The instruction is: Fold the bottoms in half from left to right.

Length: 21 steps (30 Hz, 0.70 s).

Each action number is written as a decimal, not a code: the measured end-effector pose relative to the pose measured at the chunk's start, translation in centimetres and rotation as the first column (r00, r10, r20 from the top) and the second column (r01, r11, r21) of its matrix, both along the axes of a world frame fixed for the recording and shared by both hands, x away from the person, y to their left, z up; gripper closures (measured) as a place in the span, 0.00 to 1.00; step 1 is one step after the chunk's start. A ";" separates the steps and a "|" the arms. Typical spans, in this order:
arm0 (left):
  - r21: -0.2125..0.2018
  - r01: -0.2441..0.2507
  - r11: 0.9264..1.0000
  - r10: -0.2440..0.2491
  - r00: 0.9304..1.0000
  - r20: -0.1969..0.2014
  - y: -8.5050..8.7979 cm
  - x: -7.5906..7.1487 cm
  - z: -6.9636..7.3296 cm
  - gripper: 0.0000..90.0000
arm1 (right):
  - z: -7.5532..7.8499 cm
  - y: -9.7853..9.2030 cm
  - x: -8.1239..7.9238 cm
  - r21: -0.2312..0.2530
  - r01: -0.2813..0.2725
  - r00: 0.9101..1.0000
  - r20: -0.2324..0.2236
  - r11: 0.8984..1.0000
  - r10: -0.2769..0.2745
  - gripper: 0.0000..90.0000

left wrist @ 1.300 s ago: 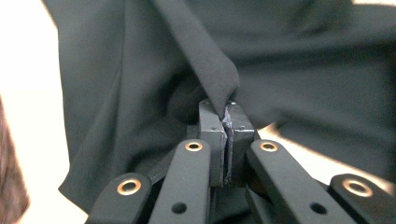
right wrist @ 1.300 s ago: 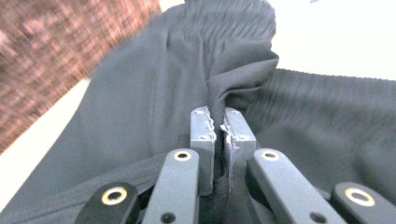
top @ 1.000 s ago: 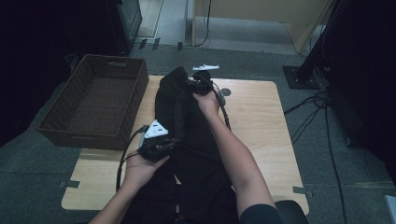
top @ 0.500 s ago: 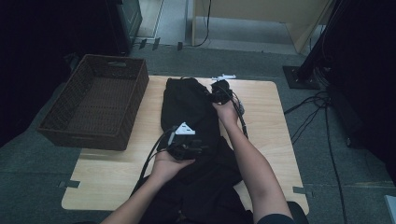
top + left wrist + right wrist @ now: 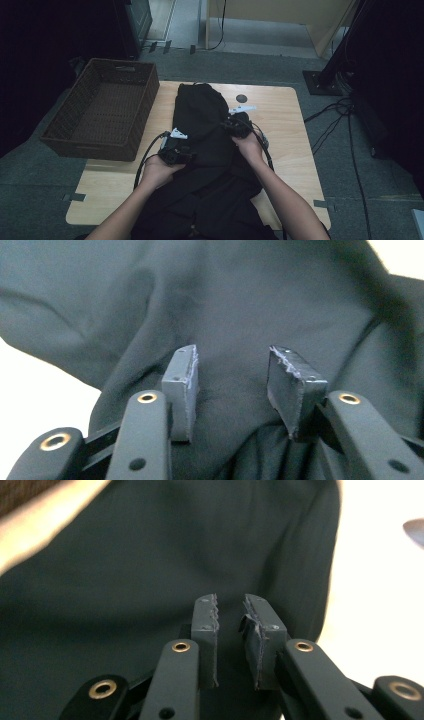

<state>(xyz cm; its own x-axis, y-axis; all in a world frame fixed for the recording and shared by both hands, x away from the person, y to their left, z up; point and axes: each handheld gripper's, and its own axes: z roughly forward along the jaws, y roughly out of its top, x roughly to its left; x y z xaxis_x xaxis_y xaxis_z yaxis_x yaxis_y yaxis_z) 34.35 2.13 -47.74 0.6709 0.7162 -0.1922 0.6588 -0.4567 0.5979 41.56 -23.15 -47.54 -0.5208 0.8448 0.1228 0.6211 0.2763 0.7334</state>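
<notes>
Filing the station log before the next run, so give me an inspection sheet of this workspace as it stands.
Surface: light wooden table, tape strips at its near corners.
Job's things: black garment spread along the table's middle, its near end hanging over the person's edge; empty brown wicker basket over the table's left edge.
Clutter: small dark round mark on the tabletop beside the garment.
Grippers: left gripper open over the cloth, nothing between the jaws; right gripper narrowly open over the cloth, nothing visibly pinched.
Cables: one trails from each gripper; more lie on the floor at right.
Surroundings: grey floor, dark stand base at right.
</notes>
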 end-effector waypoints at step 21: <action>0.090 -0.071 0.993 0.060 0.991 0.121 -1.4 8.7 -2.5 0.55 | -4.0 -0.7 3.6 -0.069 0.091 0.995 0.045 0.993 -0.088 0.92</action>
<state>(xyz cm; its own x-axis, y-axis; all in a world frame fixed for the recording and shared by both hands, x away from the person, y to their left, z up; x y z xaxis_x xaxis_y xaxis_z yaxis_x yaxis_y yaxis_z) 43.07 0.69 -50.21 0.6360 0.7704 -0.0441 0.6164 -0.4728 0.6297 45.17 -23.88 -51.49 -0.4464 0.8939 0.0405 0.6149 0.2736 0.7396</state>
